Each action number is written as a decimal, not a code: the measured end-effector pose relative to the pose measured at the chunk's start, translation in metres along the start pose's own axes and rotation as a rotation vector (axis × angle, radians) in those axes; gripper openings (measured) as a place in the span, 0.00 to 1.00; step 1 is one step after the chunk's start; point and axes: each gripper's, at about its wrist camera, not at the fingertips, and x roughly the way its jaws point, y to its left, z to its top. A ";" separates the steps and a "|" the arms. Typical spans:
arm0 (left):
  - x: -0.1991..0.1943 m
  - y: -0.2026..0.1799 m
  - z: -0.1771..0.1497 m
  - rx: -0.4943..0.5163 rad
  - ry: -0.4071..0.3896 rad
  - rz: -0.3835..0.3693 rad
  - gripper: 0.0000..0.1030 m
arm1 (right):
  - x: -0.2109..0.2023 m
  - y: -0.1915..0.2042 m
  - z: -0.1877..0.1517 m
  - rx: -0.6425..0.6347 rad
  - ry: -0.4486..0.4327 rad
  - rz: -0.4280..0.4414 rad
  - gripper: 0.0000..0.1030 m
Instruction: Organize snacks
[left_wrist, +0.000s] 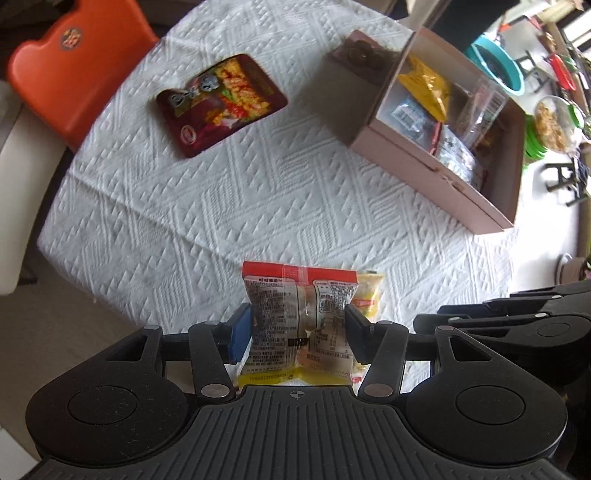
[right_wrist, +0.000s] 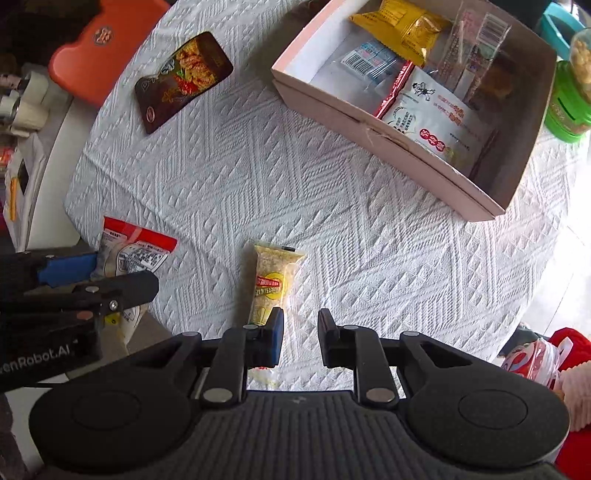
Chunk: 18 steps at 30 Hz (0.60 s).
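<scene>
My left gripper (left_wrist: 298, 328) is shut on a red-topped clear snack packet (left_wrist: 301, 314), held above the white tablecloth near the table's front edge; it also shows in the right wrist view (right_wrist: 136, 251). A yellow snack bar (right_wrist: 271, 282) lies on the cloth, just ahead and left of my right gripper (right_wrist: 301, 332), which is open and empty with its left finger over the bar's near end. A dark red snack pouch (left_wrist: 221, 103) lies flat at the far left. A pink cardboard box (right_wrist: 373, 127) at the far right holds several snack packets.
An orange chair (left_wrist: 70, 70) stands beyond the table's left edge. A green container (right_wrist: 567, 107) and a teal bowl (left_wrist: 496, 62) sit past the box on the right. The white textured tablecloth (left_wrist: 258, 192) covers the round table.
</scene>
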 end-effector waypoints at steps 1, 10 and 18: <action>0.001 0.001 -0.003 -0.028 0.003 0.017 0.57 | 0.003 -0.001 0.003 -0.017 0.023 0.023 0.23; 0.016 0.027 -0.030 -0.190 0.006 0.084 0.56 | 0.077 0.039 0.006 -0.145 0.155 -0.063 0.49; 0.017 0.031 -0.061 -0.276 -0.019 0.003 0.56 | 0.074 0.055 -0.011 -0.254 0.127 -0.101 0.30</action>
